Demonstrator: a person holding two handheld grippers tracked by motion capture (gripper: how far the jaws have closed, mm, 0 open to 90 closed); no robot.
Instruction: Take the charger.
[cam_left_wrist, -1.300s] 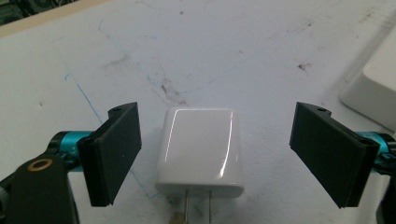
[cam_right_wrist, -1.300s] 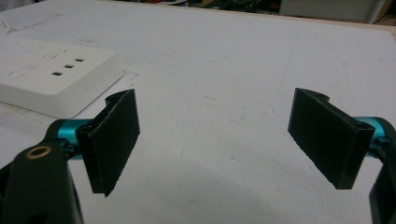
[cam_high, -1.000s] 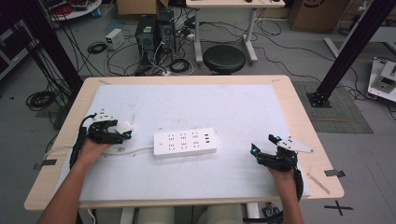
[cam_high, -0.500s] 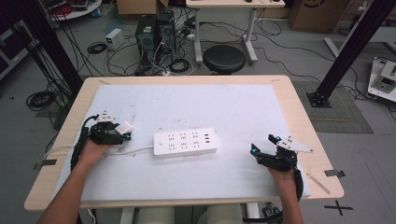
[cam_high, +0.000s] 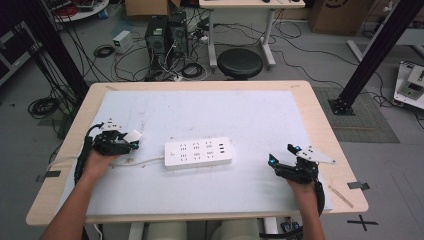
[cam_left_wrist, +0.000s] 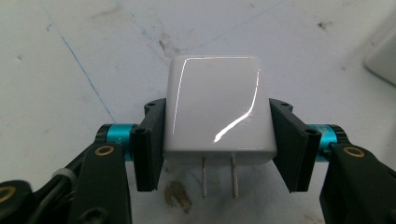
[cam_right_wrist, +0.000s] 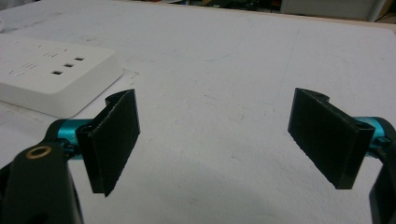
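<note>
A glossy white charger (cam_left_wrist: 217, 112) with two metal prongs sits between the black pads of my left gripper (cam_left_wrist: 217, 145), which is shut on its two sides. The jaws have just been closing with the charger between them. In the high view the left gripper (cam_high: 129, 143) is at the table's left and the charger (cam_high: 133, 135) sticks out of its tips toward a white power strip (cam_high: 199, 152) at mid-table. My right gripper (cam_high: 281, 154) rests at the right front, open. Nothing is between its jaws (cam_right_wrist: 215, 140). The power strip (cam_right_wrist: 51, 79) lies to their upper left.
A white mat (cam_high: 250, 115) covers most of the wooden table (cam_high: 320, 115). The strip's white cable (cam_high: 140, 162) runs left past my left hand. Behind the table stand a black stool (cam_high: 240, 62), computer cases and loose cables on the floor.
The left gripper's jaws have drawn in around the white charger. Both hands have stayed nearly where they were, and the power strip has not moved.
</note>
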